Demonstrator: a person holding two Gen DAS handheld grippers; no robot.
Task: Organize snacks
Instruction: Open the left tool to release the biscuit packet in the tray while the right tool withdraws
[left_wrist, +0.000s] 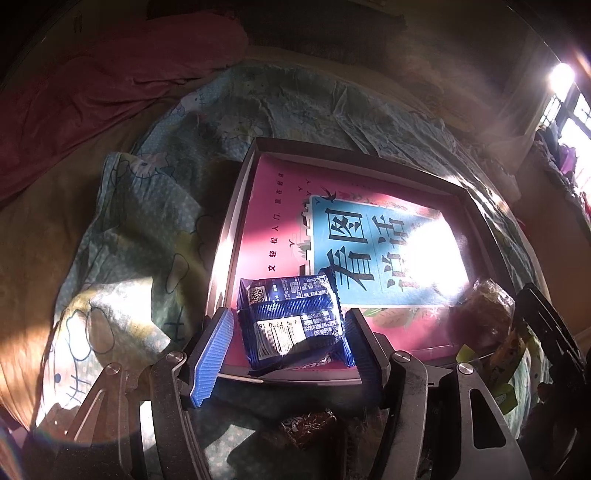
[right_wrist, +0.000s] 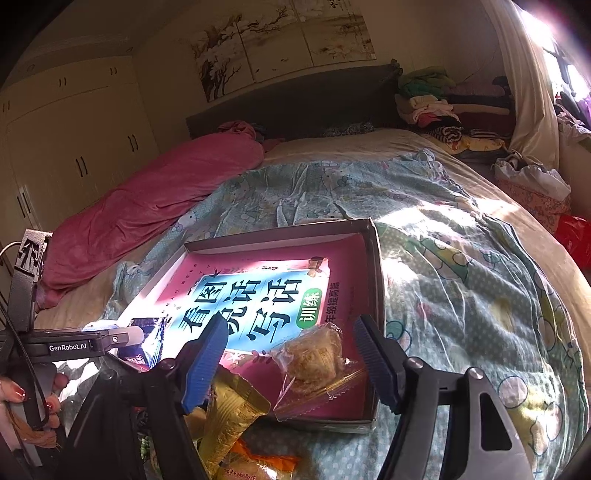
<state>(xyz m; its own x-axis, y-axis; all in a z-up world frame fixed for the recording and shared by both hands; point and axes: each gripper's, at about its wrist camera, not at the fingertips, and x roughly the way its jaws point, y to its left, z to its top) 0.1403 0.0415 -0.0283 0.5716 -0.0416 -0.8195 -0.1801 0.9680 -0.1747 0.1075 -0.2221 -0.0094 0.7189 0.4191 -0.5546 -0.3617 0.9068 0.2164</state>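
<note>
A shallow grey box (left_wrist: 236, 206) with a pink and blue printed bottom lies on the bed; it also shows in the right wrist view (right_wrist: 375, 258). My left gripper (left_wrist: 288, 328) is open around a dark blue snack packet (left_wrist: 295, 321) lying in the box's near left corner. My right gripper (right_wrist: 290, 338) is open around a clear-wrapped pastry (right_wrist: 317, 354) in the near right corner; the pastry also shows in the left wrist view (left_wrist: 480, 306). Neither packet is clamped.
Loose snacks lie on the bedspread before the box: a gold packet (right_wrist: 232, 413), an orange one (right_wrist: 255, 465), a brown one (left_wrist: 310, 424). A pink blanket (right_wrist: 147, 206) lies far left, a clothes pile (right_wrist: 436, 103) at the far right.
</note>
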